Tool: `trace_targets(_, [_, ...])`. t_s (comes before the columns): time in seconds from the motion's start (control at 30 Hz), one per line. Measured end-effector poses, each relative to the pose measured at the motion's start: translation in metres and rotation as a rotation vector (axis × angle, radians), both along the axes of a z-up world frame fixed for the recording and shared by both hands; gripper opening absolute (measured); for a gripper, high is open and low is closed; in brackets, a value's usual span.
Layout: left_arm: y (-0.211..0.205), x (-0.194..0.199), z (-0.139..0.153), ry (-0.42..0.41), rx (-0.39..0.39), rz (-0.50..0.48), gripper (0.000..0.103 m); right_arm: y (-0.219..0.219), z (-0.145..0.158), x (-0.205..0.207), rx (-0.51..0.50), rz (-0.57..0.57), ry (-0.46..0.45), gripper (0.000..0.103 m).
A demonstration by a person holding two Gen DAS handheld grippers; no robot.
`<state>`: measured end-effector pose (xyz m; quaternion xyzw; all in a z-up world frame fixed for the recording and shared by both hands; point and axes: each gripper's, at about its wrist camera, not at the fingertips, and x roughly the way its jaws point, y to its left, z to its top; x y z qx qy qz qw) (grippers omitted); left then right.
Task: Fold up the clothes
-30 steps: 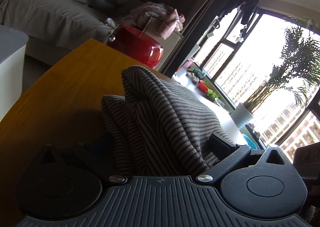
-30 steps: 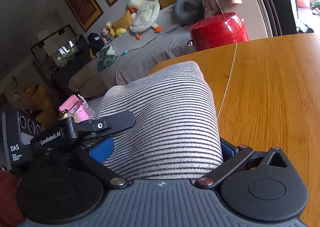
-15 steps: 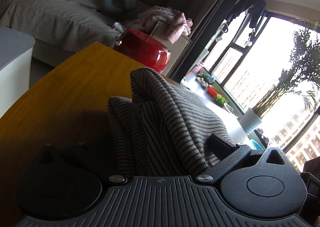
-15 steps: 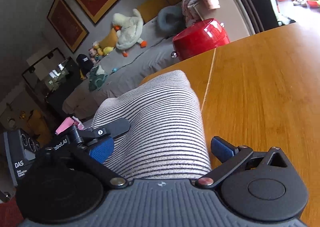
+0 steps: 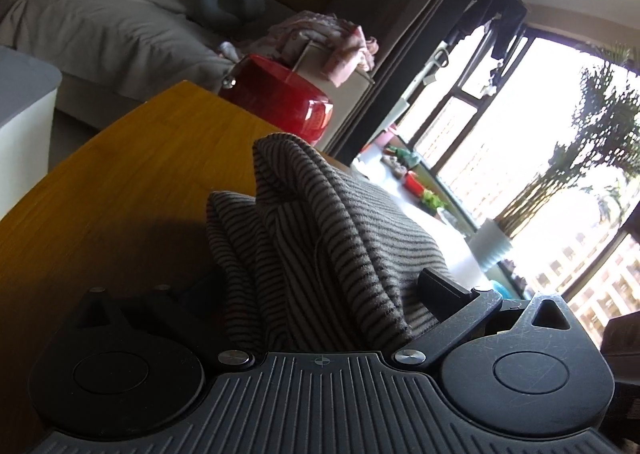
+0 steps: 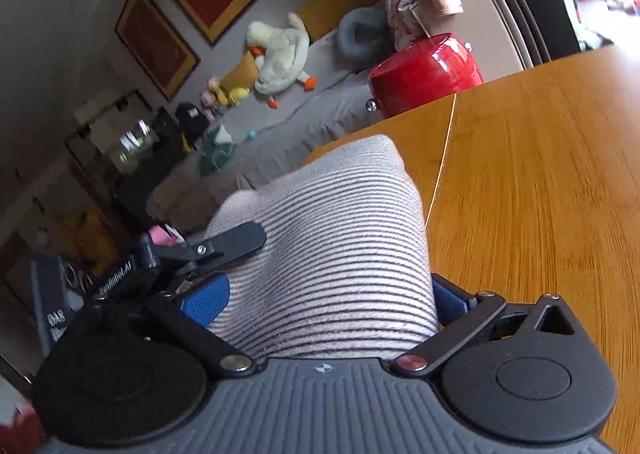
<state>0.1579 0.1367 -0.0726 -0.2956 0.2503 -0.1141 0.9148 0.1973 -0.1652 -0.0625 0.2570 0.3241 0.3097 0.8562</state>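
Across both wrist views runs a wooden table, its far edge facing a grey-covered sofa and a red round container just beyond the tabletop. Above that table hangs the striped garment, bunched into thick folds and lifted off the wood — grey with thin dark stripes. It is held by 2 grippers. On the left gripper the jaws are clamped on a gathered wad of the cloth. On the right gripper the blue pads press a smooth fold from both sides.
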Motion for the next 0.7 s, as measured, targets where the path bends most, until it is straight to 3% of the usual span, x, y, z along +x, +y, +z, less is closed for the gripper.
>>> trace_targets(0.2, [-0.006,-0.002,0.002,0.013,0.044,0.024,0.103,0.008,0.0,0.004,-0.006,0.071,-0.007,0.102])
trace_targets(0.37, [-0.005,-0.003,0.001,0.012,0.039,0.019,0.103,0.001,-0.002,0.003,0.033,0.025,-0.014,0.102])
trace_targets(0.43, [-0.004,-0.003,0.001,0.013,0.037,0.018,0.103,0.0,0.007,-0.002,-0.019,0.038,-0.049,0.1])
trace_targets(0.5, [-0.003,-0.002,0.002,0.018,0.031,0.013,0.103,-0.002,0.017,-0.007,-0.076,0.052,-0.086,0.088])
trace_targets(0.63, [0.011,-0.008,0.022,0.095,-0.001,-0.066,0.103,-0.004,0.037,-0.017,-0.189,0.082,-0.16,0.086])
trace_targets(0.7, [0.018,-0.016,0.034,0.106,-0.013,-0.121,0.103,-0.006,0.038,-0.018,-0.223,0.102,-0.126,0.086])
